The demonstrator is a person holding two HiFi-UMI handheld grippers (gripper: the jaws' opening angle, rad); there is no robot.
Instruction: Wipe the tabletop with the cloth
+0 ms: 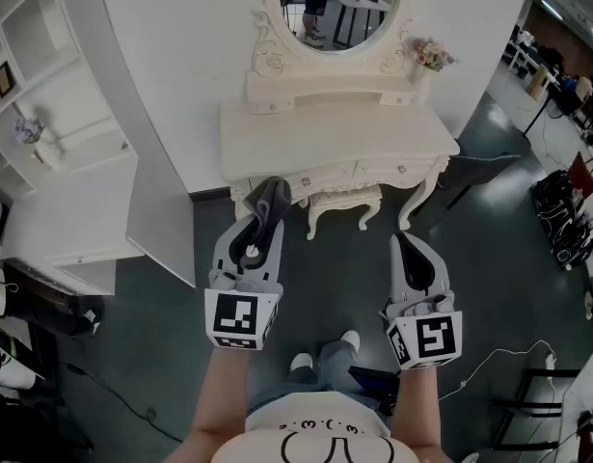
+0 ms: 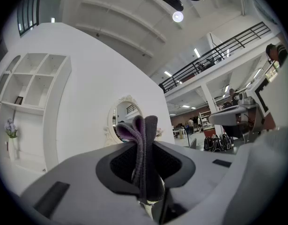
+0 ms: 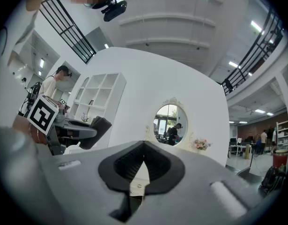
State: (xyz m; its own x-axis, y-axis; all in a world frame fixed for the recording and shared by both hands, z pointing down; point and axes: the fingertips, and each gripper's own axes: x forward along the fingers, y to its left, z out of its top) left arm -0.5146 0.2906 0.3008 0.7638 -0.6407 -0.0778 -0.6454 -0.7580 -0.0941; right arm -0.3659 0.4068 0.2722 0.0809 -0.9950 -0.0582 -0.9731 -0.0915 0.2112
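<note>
Grey cloth (image 1: 269,197) sits pinched between the left gripper's (image 1: 257,222) fingers, poking out past their tips. The right gripper (image 3: 144,146) has its fingers closed on nothing. The tabletop (image 1: 325,133) lies well beyond both sets of fingertips, so the wiping looks not yet begun.

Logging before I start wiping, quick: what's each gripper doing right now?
Left gripper: shut on the cloth.
Right gripper: shut, holding nothing.

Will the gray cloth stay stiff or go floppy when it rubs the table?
Probably floppy: the cloth bends into soft folds above the left tool. It likely weighs little, since one pinch holds it. Looks fuzzy, so maybe not slippery.
</note>
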